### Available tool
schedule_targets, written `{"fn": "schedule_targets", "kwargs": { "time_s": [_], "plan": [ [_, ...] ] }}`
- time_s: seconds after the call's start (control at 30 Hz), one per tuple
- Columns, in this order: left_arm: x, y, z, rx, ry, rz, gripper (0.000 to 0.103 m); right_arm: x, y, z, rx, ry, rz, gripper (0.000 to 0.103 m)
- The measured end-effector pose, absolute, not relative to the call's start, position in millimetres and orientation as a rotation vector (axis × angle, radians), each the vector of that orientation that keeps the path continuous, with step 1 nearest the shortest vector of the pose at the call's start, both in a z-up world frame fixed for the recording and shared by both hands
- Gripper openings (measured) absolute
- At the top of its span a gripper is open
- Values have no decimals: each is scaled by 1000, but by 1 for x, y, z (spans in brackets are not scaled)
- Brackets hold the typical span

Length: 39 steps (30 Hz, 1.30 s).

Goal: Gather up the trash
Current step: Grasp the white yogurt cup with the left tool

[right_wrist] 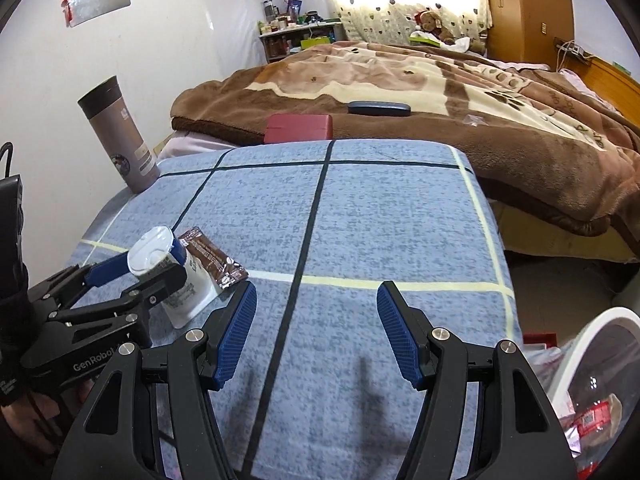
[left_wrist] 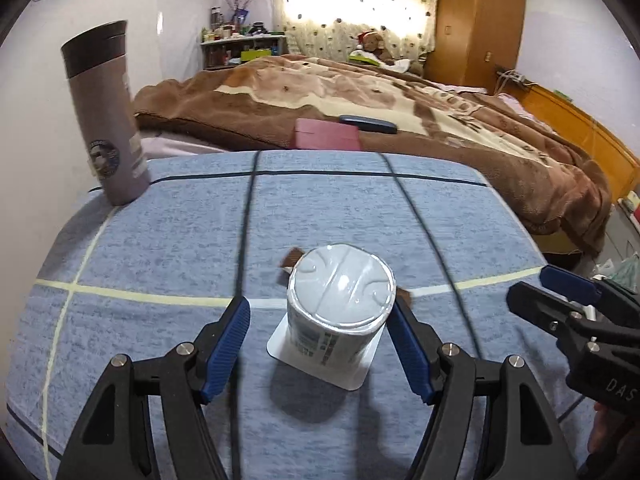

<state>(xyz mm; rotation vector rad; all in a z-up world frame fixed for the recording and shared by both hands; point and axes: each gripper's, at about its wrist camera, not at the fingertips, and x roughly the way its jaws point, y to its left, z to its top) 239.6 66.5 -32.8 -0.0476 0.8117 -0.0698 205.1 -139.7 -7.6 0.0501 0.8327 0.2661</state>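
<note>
I'm looking across a bedroom: a bed under a brown and cream paw-print fleece blanket (right_wrist: 440, 92) fills the top of both frames, and in front of it the bench wears a blue checked cloth with dark and pale yellow lines (right_wrist: 380, 220). At the upper left of the left wrist frame stands a tall grey steel flask with a dark lid (left_wrist: 106, 116), its round badge too blurred for me to read.

My left claw (left_wrist: 320, 320) is released, its blue pads either side of a white plastic cup turned upside down on its square rim (left_wrist: 340, 312), lower centre; I can't tell whether the right pad touches it. Its printed label is unreadable. Just behind it lies a flat brown snack wrapper (right_wrist: 216, 258).

My right claw (right_wrist: 316, 320) is spread wide over bare cloth, holding nothing. The left claw's body reads "GenRobot". At the lower right sits a white-rimmed bin holding red wrappers (right_wrist: 592, 360).
</note>
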Motion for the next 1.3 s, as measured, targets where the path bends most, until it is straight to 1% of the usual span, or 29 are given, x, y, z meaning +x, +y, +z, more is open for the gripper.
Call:
{"fn": "schedule_targets", "kwargs": {
  "time_s": [0.07, 0.13, 0.23, 0.27, 0.53, 0.87, 1.27, 1.3],
  "plan": [
    [240, 75, -34, -73, 816, -69, 70, 207, -136, -9, 40, 837, 267, 64],
    [239, 83, -35, -106, 822, -83, 63, 209, -132, -11, 34, 847, 271, 64],
    [236, 89, -34, -84, 820, -55, 53, 211, -126, -13, 22, 855, 280, 64],
    [234, 93, -33, -80, 813, -50, 51, 211, -124, -13, 19, 853, 287, 64],
    [220, 118, -31, -82, 814, -16, 51, 216, -101, -14, -29, 847, 355, 64],
    [203, 138, -32, -108, 822, 0, 51, 227, -66, -23, -158, 840, 479, 64],
    [205, 145, -35, -147, 817, -9, 52, 235, -44, -34, -231, 900, 503, 64],
    [205, 145, -35, -149, 816, -9, 52, 233, -43, -34, -233, 899, 502, 61]
  ]
}}
